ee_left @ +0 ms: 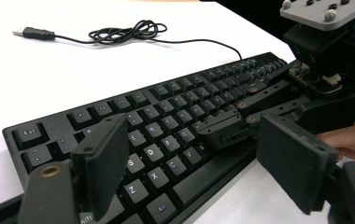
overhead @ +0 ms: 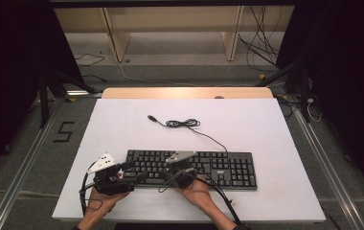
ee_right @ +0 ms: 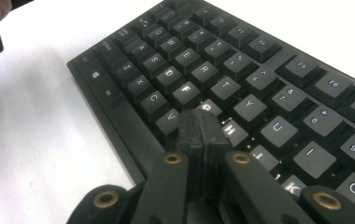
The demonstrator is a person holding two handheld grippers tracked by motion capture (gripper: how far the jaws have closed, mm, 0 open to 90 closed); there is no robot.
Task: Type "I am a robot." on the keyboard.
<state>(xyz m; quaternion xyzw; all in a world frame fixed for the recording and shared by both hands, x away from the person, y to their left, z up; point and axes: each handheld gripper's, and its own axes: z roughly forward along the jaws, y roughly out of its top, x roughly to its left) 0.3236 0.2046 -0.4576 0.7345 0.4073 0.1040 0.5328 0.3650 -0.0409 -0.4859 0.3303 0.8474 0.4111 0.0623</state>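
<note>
Fingers, right gripper (ee_right: 199, 122): I read them pressed together, nothing between them, tips low over the keys near G and H.
Fingers, left gripper (ee_left: 192, 163): I read them spread wide apart, holding nothing, over the keyboard's left end.
Keyboard (overhead: 218, 167): black, flat on the white table (overhead: 266, 124), near its front edge.
Keyboard long axis: runs left to right across the table; key rows face the person.
Cable (overhead: 185, 123): leaves the keyboard's rear edge, bundled in a coil behind it; USB plug (ee_left: 33, 33) lies loose beyond the coil.
High view: gives both hands at the keyboard's front edge.
Right gripper view: gives legible key legends beside the closed tips.
Left gripper view: gives the right gripper's (ee_left: 224, 130) shut fingers from the side, resting over the keys.
</note>
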